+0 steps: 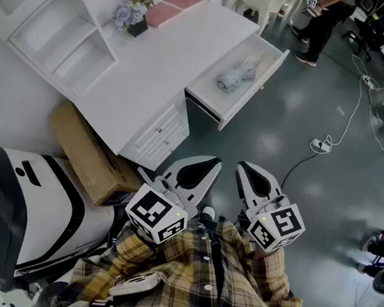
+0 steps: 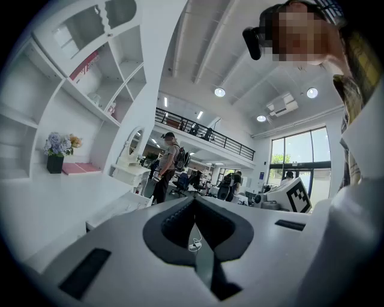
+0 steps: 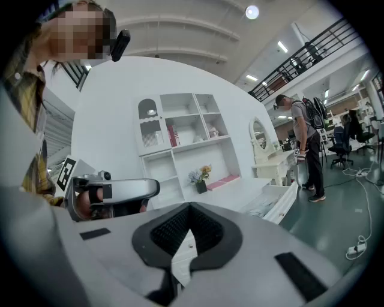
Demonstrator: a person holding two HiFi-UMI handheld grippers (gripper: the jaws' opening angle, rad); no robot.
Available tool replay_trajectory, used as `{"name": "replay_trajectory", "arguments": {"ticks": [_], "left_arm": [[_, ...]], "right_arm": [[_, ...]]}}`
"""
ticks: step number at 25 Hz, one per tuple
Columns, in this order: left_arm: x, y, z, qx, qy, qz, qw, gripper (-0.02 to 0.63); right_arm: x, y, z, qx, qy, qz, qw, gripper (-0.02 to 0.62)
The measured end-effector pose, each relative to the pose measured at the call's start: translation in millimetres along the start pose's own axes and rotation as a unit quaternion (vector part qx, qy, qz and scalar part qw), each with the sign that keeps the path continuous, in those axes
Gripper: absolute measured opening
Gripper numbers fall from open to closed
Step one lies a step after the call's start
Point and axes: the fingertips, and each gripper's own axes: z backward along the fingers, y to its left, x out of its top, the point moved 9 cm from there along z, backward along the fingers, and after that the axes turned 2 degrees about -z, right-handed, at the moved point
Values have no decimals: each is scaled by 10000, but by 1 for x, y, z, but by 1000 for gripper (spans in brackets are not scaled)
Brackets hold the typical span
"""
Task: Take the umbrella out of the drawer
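A folded grey-blue umbrella [image 1: 238, 74] lies in the open white drawer [image 1: 262, 80], which is pulled out of the white desk [image 1: 168, 63] at the top of the head view. Both grippers hang close to the person's chest over the grey floor, well short of the drawer. My left gripper [image 1: 213, 162] is shut with nothing in it, jaws meeting at the tip [image 2: 193, 201]. My right gripper [image 1: 243, 167] is beside it, also shut and empty [image 3: 190, 207]. The right gripper view shows the drawer [image 3: 287, 201] ahead to the right with the umbrella [image 3: 263, 209] inside.
A cardboard box [image 1: 91, 151] and a white and black machine [image 1: 26, 205] stand left of the desk. Flowers [image 1: 136, 10] and a pink book [image 1: 174, 7] rest on the desktop. A power strip with cable [image 1: 320, 145] lies on the floor. A person [image 1: 326, 23] stands beyond.
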Motion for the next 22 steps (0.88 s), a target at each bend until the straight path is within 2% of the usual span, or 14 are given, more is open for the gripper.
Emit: {"name": "replay_trajectory", "arguments": {"ticks": [12,22], "left_arm": [[1,17,11,-121,-69,4,9999,21],[6,55,24,-239,-107,-83,9996,21]], "right_arm": [[0,12,-19,-4,-47,-32,10000,17],[-4,21,-48,-272,-188,-76,9994,17]]}}
